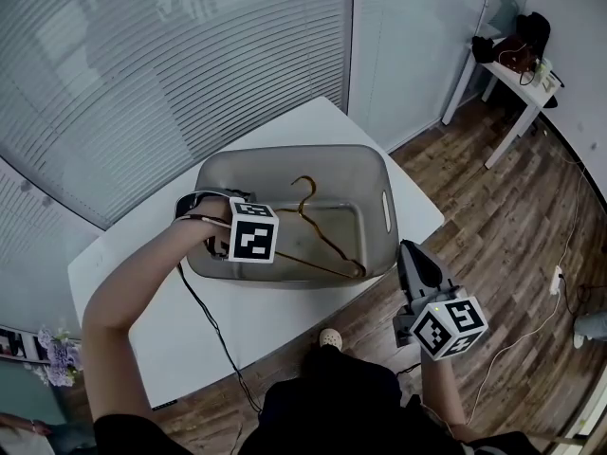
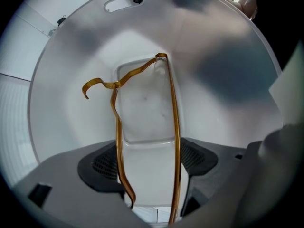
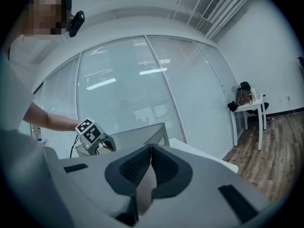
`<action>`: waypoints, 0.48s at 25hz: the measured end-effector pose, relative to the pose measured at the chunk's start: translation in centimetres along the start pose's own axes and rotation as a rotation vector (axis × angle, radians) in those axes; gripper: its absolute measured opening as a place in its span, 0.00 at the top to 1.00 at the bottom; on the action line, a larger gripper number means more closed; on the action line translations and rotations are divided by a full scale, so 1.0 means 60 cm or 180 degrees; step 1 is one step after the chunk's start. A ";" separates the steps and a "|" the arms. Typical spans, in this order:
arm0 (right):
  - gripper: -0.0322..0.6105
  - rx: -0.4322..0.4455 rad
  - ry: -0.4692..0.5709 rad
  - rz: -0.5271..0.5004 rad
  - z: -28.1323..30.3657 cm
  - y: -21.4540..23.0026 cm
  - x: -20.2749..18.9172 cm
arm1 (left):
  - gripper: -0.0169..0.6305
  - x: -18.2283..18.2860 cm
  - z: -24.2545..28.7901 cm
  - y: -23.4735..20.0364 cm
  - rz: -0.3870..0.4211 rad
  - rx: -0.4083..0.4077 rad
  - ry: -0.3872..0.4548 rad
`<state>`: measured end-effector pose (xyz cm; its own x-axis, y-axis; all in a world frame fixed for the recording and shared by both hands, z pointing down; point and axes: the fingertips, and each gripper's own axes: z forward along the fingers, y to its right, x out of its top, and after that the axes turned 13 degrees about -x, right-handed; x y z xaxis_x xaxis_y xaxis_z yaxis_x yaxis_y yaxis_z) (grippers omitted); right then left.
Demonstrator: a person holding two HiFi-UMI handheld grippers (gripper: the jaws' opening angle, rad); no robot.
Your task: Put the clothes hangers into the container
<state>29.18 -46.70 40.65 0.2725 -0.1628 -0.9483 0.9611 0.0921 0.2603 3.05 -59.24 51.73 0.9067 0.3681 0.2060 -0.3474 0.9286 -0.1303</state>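
A gold wire clothes hanger (image 1: 325,239) lies inside the grey plastic container (image 1: 379,171) on the white table. Its hook points to the back of the container. My left gripper (image 1: 228,239) reaches into the container's left front. In the left gripper view the left gripper (image 2: 149,164) stands open, and the hanger's (image 2: 175,122) two wires run between the pads without being pressed. My right gripper (image 1: 415,256) hangs off the table's front right with its jaws shut on nothing. The right gripper view shows its closed pads (image 3: 164,164) and, beyond them, the container (image 3: 142,134) and the left gripper (image 3: 92,137).
The white table (image 1: 142,297) stands against a glass wall with blinds. A black cable (image 1: 213,325) trails off its front edge. A small white side table (image 1: 520,76) with bags stands at the far right on the wood floor. Purple flowers (image 1: 59,356) show at the lower left.
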 end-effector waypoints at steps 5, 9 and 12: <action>0.91 -0.0006 0.0013 -0.0007 -0.009 0.003 -0.004 | 0.38 0.000 -0.014 -0.003 -0.0126 0.0024 0.0137; 0.91 -0.0029 0.0032 -0.0007 -0.017 0.005 -0.003 | 0.36 -0.008 -0.038 -0.006 -0.0186 0.0091 0.0198; 0.91 -0.0046 0.0060 -0.0013 -0.024 0.008 -0.001 | 0.36 -0.008 -0.068 -0.003 -0.0237 0.0136 0.0332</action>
<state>29.57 -45.21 40.58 0.2675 -0.1446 -0.9527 0.9614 0.1056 0.2539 3.65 -59.77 47.69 0.9495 0.2933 0.1112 -0.2861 0.9551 -0.0765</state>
